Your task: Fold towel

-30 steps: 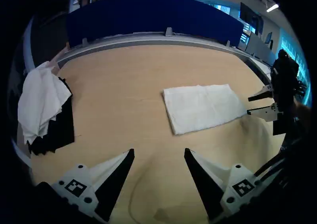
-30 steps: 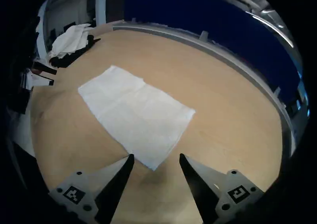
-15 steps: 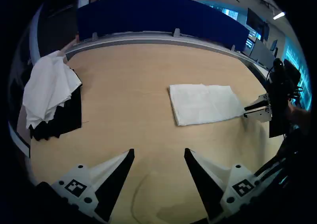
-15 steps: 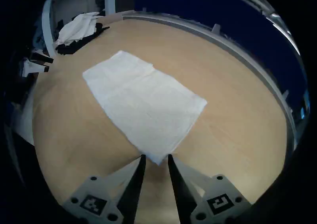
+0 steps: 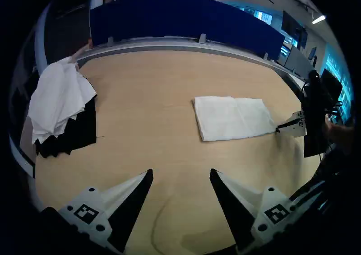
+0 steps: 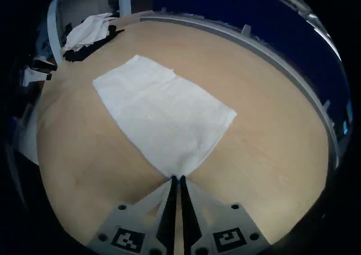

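Your right gripper [image 6: 176,179] just went from fingers wide apart to pinched on the near corner of the towel [image 6: 162,115] lying flat on the surface [image 5: 144,97], so the fold can probably start, while your left gripper [image 5: 180,173] hangs back, fingers apart.

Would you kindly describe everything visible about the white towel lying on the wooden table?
The white rectangular cloth towel lies flat on the light wooden table, soft-looking and faintly creased across its middle. Its nearest corner is pinched between the closed fingers of the right hand-held gripper; the rest lies on the tabletop, well apart from the heap of white and black cloth at the table's far edge.
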{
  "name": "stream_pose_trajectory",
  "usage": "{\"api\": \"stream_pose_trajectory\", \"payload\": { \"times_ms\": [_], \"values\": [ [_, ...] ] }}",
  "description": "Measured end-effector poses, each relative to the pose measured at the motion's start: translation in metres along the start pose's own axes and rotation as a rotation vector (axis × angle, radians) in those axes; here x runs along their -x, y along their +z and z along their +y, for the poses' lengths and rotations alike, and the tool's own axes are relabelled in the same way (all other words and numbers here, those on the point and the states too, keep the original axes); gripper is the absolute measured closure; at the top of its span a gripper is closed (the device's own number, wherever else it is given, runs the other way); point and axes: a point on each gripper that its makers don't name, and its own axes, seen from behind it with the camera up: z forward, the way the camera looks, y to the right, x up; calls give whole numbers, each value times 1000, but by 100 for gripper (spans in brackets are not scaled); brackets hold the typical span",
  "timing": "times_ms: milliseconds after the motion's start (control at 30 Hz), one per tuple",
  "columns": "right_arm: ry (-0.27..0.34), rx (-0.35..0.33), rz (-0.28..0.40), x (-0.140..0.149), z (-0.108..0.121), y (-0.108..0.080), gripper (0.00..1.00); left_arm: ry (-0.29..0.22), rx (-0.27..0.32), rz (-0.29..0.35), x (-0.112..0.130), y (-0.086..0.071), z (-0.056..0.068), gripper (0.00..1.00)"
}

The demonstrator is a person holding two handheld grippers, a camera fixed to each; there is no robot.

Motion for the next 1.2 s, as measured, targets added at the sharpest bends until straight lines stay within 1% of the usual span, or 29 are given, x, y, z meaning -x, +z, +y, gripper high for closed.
{"api": "stream_pose_trajectory", "payload": {
  "times_ms": [267,400,500,667,867,967,1200],
  "values": [
    [-18,22,14,-11,5,-7,96,-4,1,-1,2,-4,-2,6],
    [-39,33,34,-27,7,-19,96,-6,-3,-1,3,-8,-5,7],
    [-69,37,49,-45,6,-28,96,-13,-7,0,4,-12,-9,7],
    [-138,38,79,-81,1,-42,96,-31,-18,2,7,-19,-16,7],
    [-221,33,116,-128,-10,-54,96,-51,-27,6,9,-29,-20,6],
    [-258,28,129,-145,-15,-57,96,-56,-29,8,11,-34,-21,7],
    [-322,12,128,-164,-30,-49,96,-74,-41,17,15,-47,-26,7]
  ]
}}
